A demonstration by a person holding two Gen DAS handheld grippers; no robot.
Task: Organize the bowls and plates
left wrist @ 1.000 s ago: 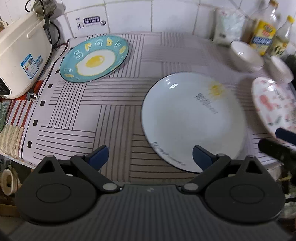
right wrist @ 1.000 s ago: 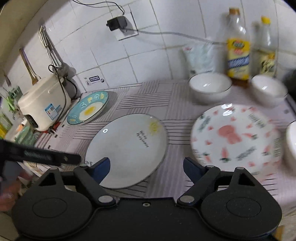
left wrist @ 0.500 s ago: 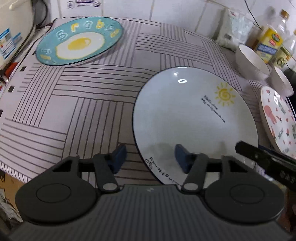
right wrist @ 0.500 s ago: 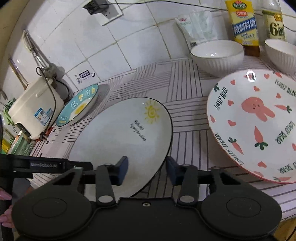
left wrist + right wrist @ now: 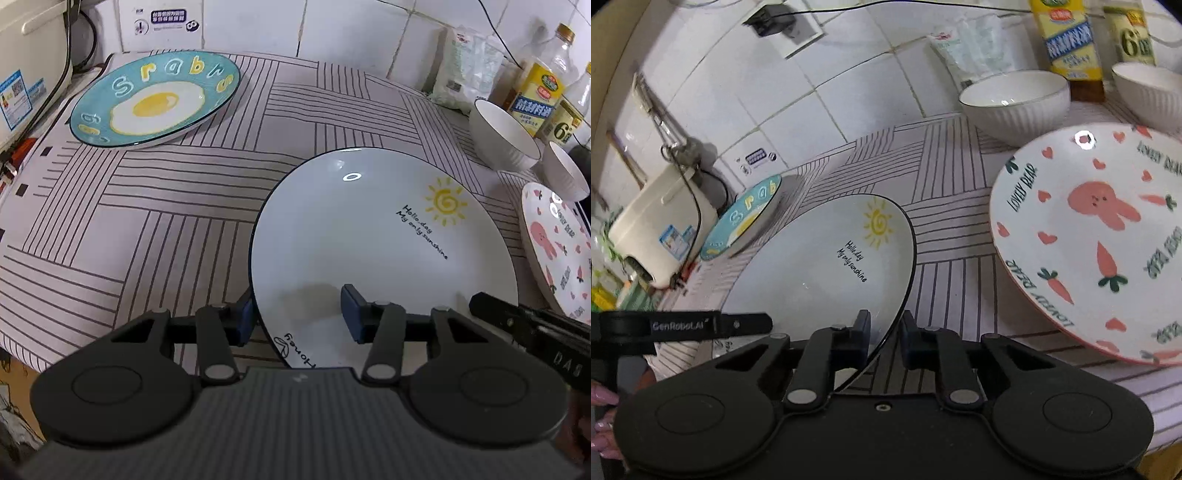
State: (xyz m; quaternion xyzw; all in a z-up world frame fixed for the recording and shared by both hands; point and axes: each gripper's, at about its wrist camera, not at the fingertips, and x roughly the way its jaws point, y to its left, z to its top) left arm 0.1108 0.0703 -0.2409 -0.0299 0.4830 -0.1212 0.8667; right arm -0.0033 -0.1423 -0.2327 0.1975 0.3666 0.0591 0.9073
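Note:
A white plate with a yellow sun (image 5: 376,240) lies on the striped cloth, also in the right wrist view (image 5: 820,266). My left gripper (image 5: 297,314) straddles its near left rim, jaws still apart: one pad outside the rim, one over the plate. My right gripper (image 5: 884,338) has its jaws narrowed around the near right rim; contact is not clear. A teal fried-egg plate (image 5: 155,99) lies far left. A pink rabbit plate (image 5: 1100,240) lies to the right. Two white bowls (image 5: 1015,101) (image 5: 1148,92) stand behind it.
A cream rice cooker (image 5: 661,229) with a cord stands at the left edge. Oil bottles (image 5: 539,92) and a white bag (image 5: 465,66) stand against the tiled wall. The counter's front edge runs close under both grippers.
Both grippers moved down and forward onto the white sun plate's near rim and narrowed their jaws, the right one more than the left.

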